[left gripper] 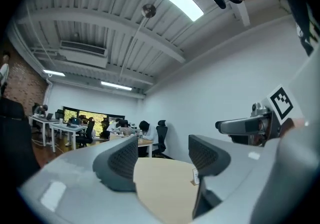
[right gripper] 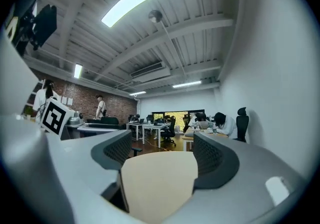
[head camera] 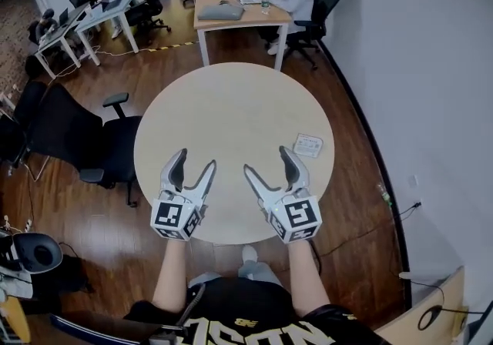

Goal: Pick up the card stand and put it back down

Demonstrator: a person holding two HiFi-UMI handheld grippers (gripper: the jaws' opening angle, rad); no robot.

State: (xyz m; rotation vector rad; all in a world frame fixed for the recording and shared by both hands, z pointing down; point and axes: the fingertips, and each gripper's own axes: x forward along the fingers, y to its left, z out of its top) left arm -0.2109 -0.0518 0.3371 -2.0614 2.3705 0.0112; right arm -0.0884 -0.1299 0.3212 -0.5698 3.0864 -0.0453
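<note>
item: card stand (head camera: 308, 145), standing near the round tabletop (head camera: 231, 97) rim at 3 o'clock, 1 o'clock of our right tongs (head camera: 266, 160). card upright, long axis roughly 10-to-4; facing unclear. we judge it light, stiff, tippy; pinch the card's side edges low. left tongs (head camera: 196, 160) and right tongs: spread, empty.

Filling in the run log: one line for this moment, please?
left tool: open, empty | right tool: open, empty | card stand: on table, right side, untouched
</note>
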